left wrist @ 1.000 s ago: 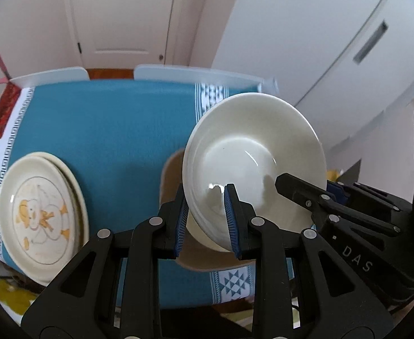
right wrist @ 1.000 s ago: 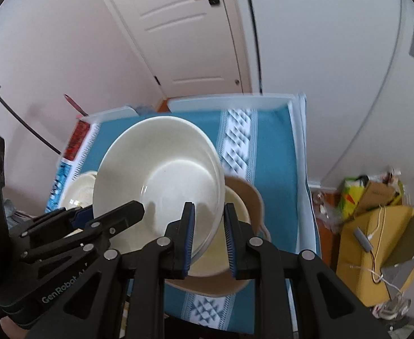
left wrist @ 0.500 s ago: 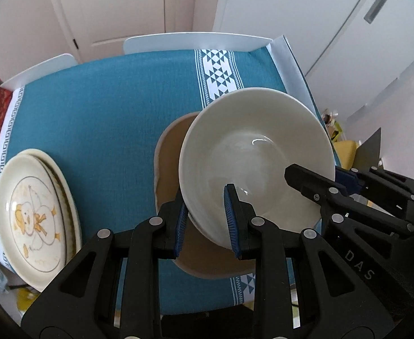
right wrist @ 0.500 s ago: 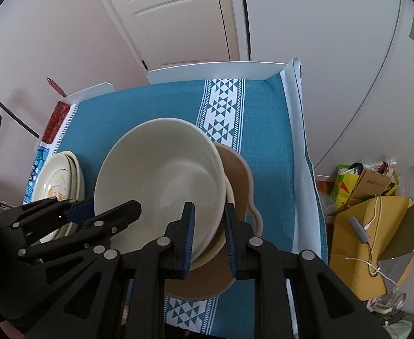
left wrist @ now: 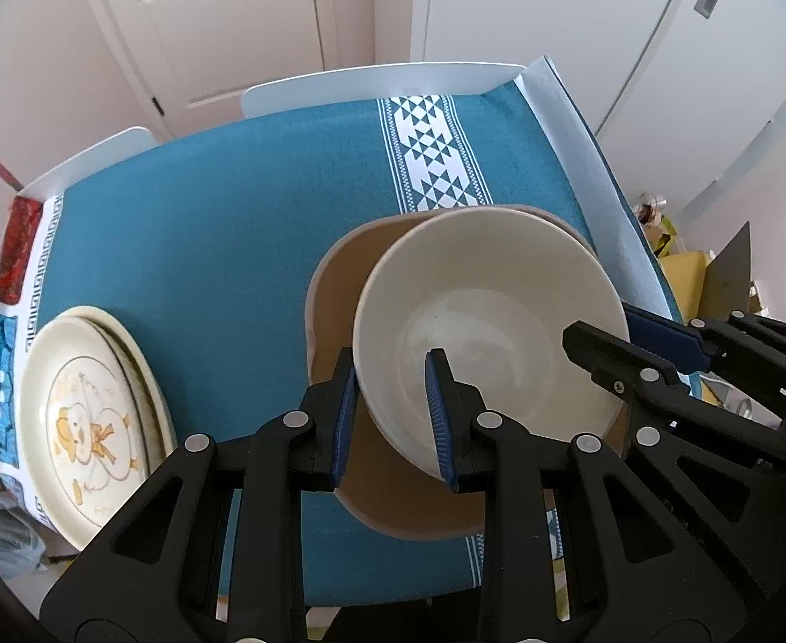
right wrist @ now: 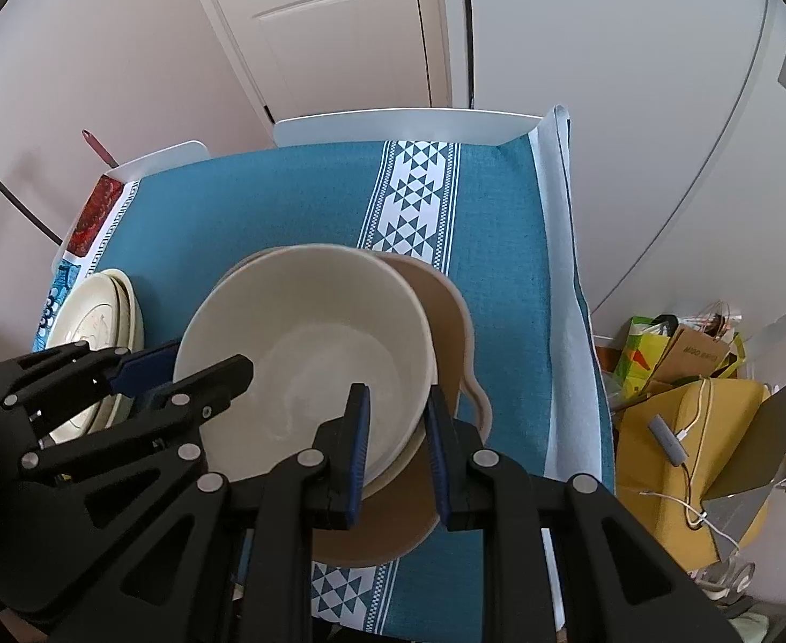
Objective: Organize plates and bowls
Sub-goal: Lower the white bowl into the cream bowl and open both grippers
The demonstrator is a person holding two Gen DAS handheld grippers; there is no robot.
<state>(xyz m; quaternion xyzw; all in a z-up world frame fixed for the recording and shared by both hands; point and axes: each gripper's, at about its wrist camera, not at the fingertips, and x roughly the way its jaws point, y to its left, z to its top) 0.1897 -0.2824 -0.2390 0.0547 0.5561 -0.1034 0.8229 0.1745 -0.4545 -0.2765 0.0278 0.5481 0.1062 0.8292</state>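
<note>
Under cream bowl (left wrist: 489, 321), brown dish (left wrist: 339, 289) half-hidden

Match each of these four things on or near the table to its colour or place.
Things:
1. cream bowl
2. brown dish
3. duck plate
4. tablecloth

Descriptions:
A. teal with a white triangle band
B. topmost of a stack at the table's left edge
C. gripped at its rim by both tongs
D. tan, lying under the bowl

Pairs: 1-C, 2-D, 3-B, 4-A
</note>
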